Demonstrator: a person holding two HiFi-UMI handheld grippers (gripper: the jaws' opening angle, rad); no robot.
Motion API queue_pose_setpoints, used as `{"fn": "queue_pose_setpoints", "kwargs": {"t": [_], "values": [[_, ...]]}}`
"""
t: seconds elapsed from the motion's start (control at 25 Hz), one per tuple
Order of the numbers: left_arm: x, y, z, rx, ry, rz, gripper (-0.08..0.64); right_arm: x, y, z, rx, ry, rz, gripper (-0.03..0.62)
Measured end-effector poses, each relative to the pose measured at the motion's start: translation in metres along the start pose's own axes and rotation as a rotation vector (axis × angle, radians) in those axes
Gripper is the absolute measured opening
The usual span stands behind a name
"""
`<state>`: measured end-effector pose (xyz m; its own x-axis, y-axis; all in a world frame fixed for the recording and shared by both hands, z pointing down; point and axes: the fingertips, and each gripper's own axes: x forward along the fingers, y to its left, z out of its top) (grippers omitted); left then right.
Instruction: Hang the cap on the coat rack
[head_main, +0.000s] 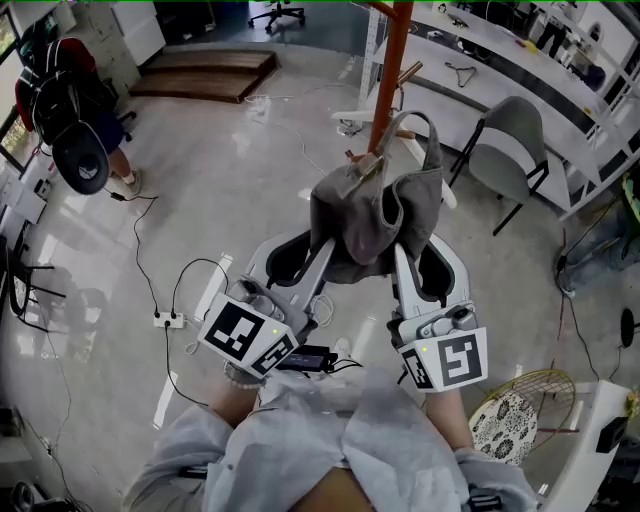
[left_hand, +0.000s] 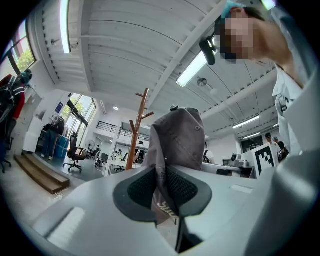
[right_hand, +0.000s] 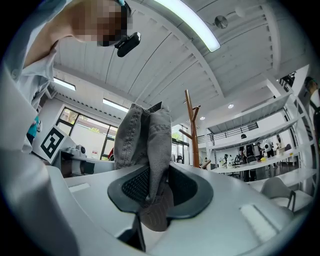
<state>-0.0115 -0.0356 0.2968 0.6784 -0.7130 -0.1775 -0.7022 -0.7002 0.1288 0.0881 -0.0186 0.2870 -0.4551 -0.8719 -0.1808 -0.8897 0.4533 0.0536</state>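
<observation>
A grey cap (head_main: 375, 215) hangs in the air between my two grippers, just in front of the orange-brown coat rack pole (head_main: 390, 70). One wooden peg (head_main: 365, 170) pokes out right by the cap's top. My left gripper (head_main: 312, 255) is shut on the cap's left edge, and my right gripper (head_main: 408, 262) is shut on its right edge. In the left gripper view the cap (left_hand: 177, 145) is pinched between the pads of the left gripper (left_hand: 162, 187), with the rack (left_hand: 137, 130) behind. In the right gripper view the right gripper (right_hand: 157, 187) clamps cap fabric (right_hand: 145, 135), with the rack (right_hand: 191, 130) beyond.
A grey chair (head_main: 505, 150) stands to the right of the rack beside a long white desk (head_main: 520, 70). A wooden platform (head_main: 205, 72) lies at the far left. A power strip (head_main: 168, 320) with cables is on the floor. A racket (head_main: 520, 410) lies at the lower right.
</observation>
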Motion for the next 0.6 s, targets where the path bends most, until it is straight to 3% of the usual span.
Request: {"fn": "queue_pose_setpoints", "kwargs": {"t": [0.32,0.6], "values": [[0.053,0.013,0.005,0.011,-0.017,0.023,0.054,0.034,-0.049,-0.003,0.029,-0.011,0.034,0.098],[0.075,0.035,0.006,0.014,-0.001,0.067,0.054,0.066,-0.065,-0.007,0.050,0.004,0.068,0.098]]}}
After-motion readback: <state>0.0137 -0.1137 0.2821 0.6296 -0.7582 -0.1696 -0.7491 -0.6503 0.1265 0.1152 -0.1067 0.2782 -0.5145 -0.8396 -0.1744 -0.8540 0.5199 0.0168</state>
